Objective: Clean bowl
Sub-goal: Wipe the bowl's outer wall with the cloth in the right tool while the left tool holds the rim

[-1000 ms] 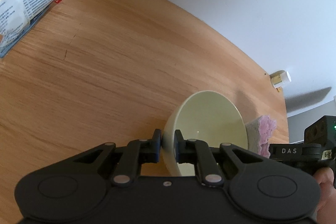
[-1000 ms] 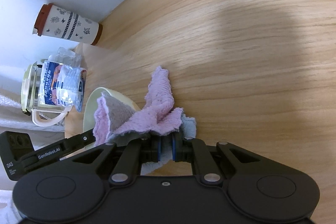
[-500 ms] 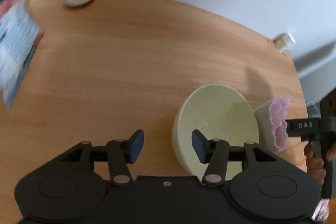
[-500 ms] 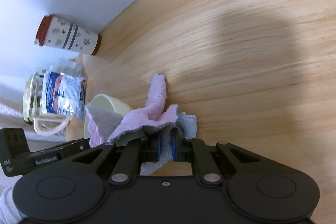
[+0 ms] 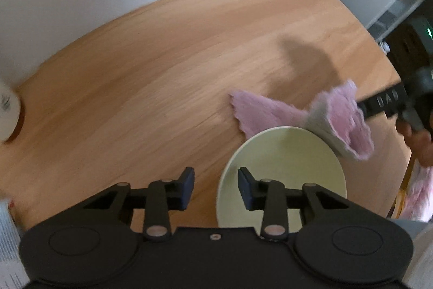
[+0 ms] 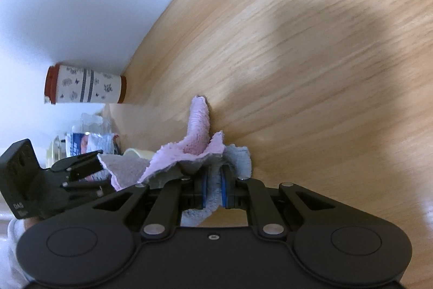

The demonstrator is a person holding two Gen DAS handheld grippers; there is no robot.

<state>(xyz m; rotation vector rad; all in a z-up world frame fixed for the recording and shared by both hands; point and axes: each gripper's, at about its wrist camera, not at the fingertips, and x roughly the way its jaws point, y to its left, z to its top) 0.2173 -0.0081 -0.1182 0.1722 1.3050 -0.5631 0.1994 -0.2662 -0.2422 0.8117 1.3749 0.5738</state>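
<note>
Wooden table (image 5: 151, 88) bears upright bowl (image 5: 284, 159); left claw (image 5: 215, 187) spread, right claw (image 6: 212, 190) pinching cloth (image 6: 199, 126).

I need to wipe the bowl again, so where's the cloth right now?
The cloth is clamped in the right gripper, just past the far rim of the bowl, with one corner trailing on the wooden table.

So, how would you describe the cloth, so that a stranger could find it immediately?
Look at the round wooden table, then at the pale green bowl near its edge. The cloth lies partly on the wood just behind the bowl, its other end pinched in the right gripper. It is the only soft pink thing.
</note>
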